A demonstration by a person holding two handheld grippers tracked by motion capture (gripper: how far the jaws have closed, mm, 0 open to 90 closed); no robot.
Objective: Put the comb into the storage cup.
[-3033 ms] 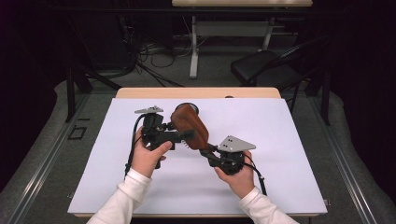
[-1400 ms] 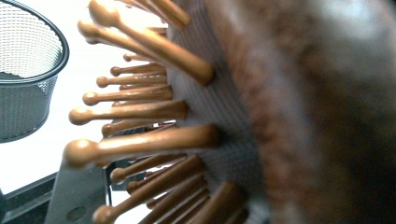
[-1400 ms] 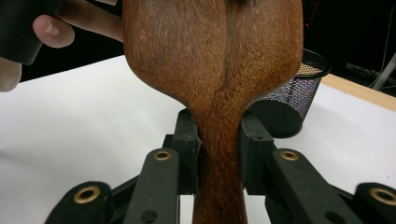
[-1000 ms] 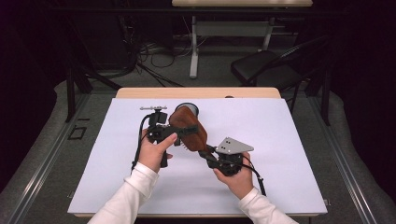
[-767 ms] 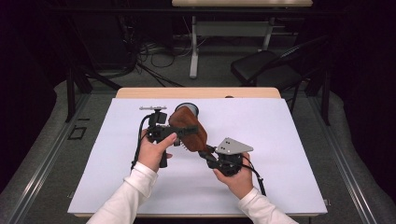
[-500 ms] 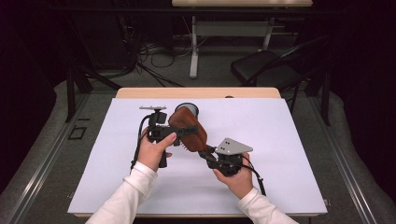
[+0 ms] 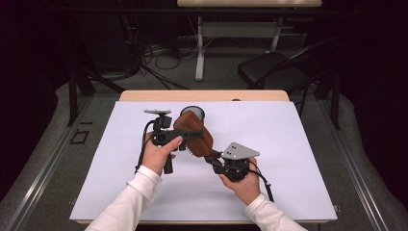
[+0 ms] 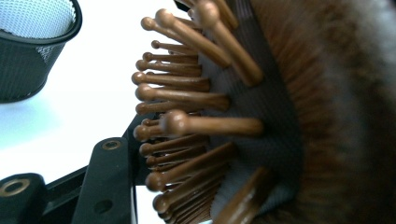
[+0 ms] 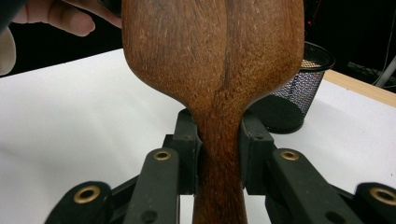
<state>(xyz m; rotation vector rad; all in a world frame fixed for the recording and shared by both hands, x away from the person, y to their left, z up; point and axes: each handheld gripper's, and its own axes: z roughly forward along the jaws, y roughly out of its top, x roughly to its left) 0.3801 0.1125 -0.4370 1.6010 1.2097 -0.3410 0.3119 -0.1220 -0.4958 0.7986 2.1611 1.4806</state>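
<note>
- Hairbrush [image 7: 193, 134], wooden paddle type, held up above the white-covered bench [image 7: 298, 144] between both grippers, its brown back towards the high camera.
- Left gripper [image 7: 166, 136]: in the left gripper view its fingers [image 8: 105, 182] rise at the lower left, right against the brush's ball-tipped wooden pins [image 8: 187, 123]. Its fingers have just been closing, with the brush head's edge between them, and they now seem clamped on it.
- Black mesh cup [image 7: 193, 112]: stands on the bench just beyond the brush head; in the left gripper view it sits at the upper left, apart from the fingers.
- Right gripper [image 7: 211, 156]: its fingers [image 9: 187, 149] are clamped on the narrow neck where the head meets the handle, one pad on each side, the broad head rising just above them.
</note>
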